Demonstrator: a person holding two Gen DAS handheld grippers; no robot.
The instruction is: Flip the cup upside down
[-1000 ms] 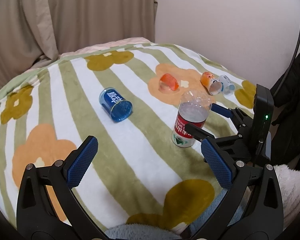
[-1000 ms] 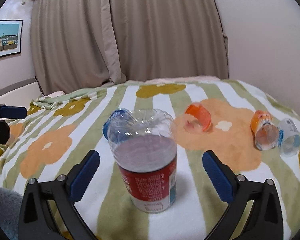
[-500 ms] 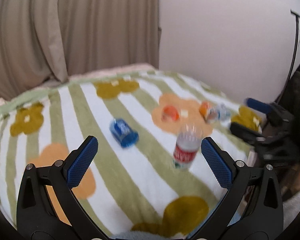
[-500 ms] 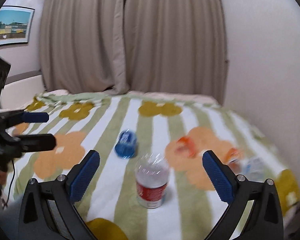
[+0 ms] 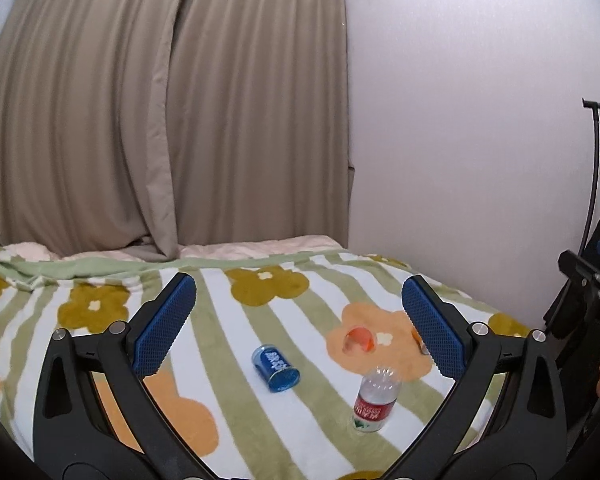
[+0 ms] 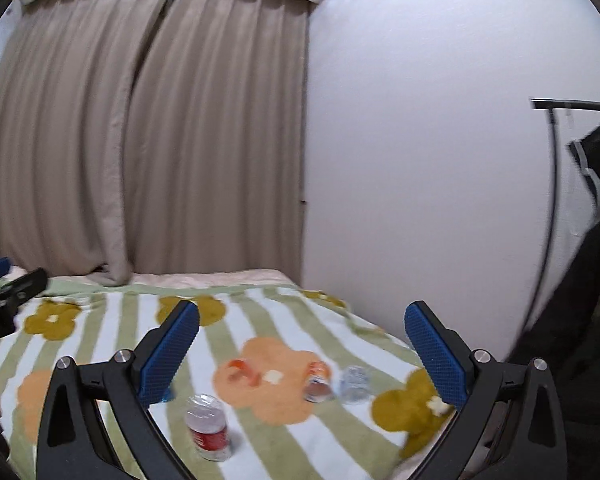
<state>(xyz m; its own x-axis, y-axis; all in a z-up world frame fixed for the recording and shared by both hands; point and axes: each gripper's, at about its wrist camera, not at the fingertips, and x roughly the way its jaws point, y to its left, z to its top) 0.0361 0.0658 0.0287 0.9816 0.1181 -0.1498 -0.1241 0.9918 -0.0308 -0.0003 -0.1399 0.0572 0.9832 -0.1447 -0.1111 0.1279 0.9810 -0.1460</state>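
Observation:
A clear cup with a red label [image 5: 373, 401] stands upside down on the striped flower blanket [image 5: 228, 360]; it also shows in the right wrist view [image 6: 208, 426]. A blue cup [image 5: 275, 368] lies on its side to its left. My left gripper [image 5: 298, 328] is open and empty, held well above and back from the cups. My right gripper [image 6: 302, 354] is open and empty too, also high and back. The right gripper's tip [image 5: 592, 276] shows at the left view's right edge.
An orange cup [image 5: 358, 340] lies on its side behind the red-label cup. An orange-white cup [image 6: 317, 378] and a clear cup [image 6: 355, 385] lie at the right. Beige curtains [image 5: 160, 120] and a white wall [image 5: 460, 140] stand behind the bed. A clothes rack [image 5: 594, 184] is at right.
Both grippers have pulled up and back from the bed. The red-label cup, close between the right fingers a second ago, now stands alone and far off.

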